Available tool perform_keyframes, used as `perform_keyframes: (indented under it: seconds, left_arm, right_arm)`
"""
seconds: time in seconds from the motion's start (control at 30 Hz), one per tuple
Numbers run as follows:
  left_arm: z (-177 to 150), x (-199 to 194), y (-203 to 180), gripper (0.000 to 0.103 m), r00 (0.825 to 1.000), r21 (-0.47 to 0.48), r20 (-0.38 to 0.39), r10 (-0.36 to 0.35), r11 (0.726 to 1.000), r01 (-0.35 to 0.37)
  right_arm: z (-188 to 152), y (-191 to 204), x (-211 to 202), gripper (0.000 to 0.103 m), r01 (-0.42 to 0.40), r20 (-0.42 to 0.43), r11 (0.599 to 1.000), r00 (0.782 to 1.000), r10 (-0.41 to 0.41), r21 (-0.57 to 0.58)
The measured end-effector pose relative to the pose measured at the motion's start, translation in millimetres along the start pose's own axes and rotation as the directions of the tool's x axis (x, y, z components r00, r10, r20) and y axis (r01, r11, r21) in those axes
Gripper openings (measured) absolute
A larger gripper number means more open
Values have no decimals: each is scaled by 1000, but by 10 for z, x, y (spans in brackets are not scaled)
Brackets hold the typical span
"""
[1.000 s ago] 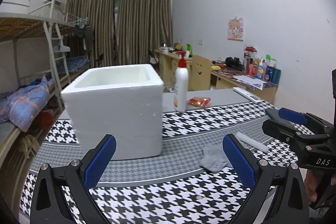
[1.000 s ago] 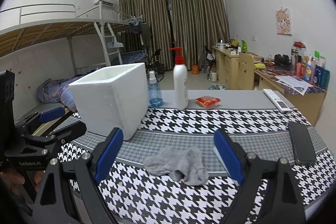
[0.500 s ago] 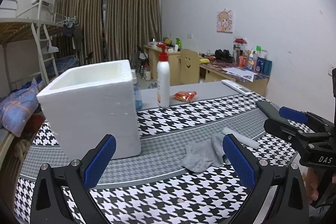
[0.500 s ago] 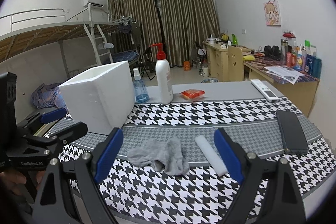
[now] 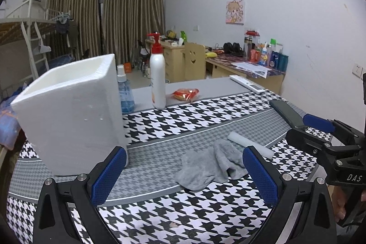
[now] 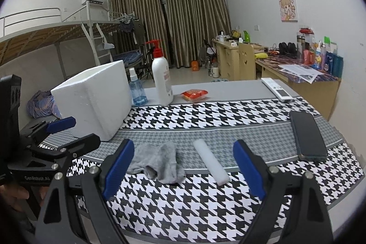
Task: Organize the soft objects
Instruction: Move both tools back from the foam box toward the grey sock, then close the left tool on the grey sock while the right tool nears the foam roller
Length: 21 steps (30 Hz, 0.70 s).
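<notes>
A crumpled grey sock [image 5: 211,165] [image 6: 157,160] lies on the houndstooth tablecloth. A white foam stick [image 5: 250,144] [image 6: 211,161] lies just right of it. A white foam box [image 5: 71,111] [image 6: 95,96] stands open-topped at the left. My left gripper [image 5: 184,172] is open and empty, above the table edge, facing the sock. My right gripper [image 6: 183,166] is open and empty, with the sock and stick between its fingers' sightlines. Each gripper shows in the other's view, the right one [image 5: 320,136] and the left one [image 6: 64,134].
A white pump bottle [image 5: 158,81] [image 6: 162,81], a blue spray bottle [image 5: 124,93] [image 6: 136,89] and a red snack packet [image 5: 185,93] [image 6: 194,94] stand behind. A black phone [image 6: 307,135] and a white remote [image 6: 276,89] lie at the right. Bunk bed and desks lie beyond.
Both views have swung to the right: the foam box has shifted left and the sock toward the middle. The white foam stick has come into the right wrist view. Both grippers stay open.
</notes>
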<state>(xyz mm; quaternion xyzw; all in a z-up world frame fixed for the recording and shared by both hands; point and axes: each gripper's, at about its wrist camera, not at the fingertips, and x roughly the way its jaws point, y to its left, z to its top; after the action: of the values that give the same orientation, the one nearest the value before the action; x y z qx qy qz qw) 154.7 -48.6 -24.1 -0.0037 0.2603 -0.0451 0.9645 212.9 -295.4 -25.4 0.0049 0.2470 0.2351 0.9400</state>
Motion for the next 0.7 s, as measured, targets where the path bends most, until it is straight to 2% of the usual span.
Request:
perform_keyframes:
  seconds: [0.23, 0.7]
  left_arm:
    - [10, 190, -46, 102, 998, -5, -49, -34, 999, 34]
    - [29, 541, -157, 102, 991, 11, -135, -1, 1000, 2]
  right_arm:
    - [-24, -89, 88, 91, 11, -29, 1000, 1000, -11, 6]
    - [-53, -308, 246, 91, 28, -92, 1000, 995, -26, 12]
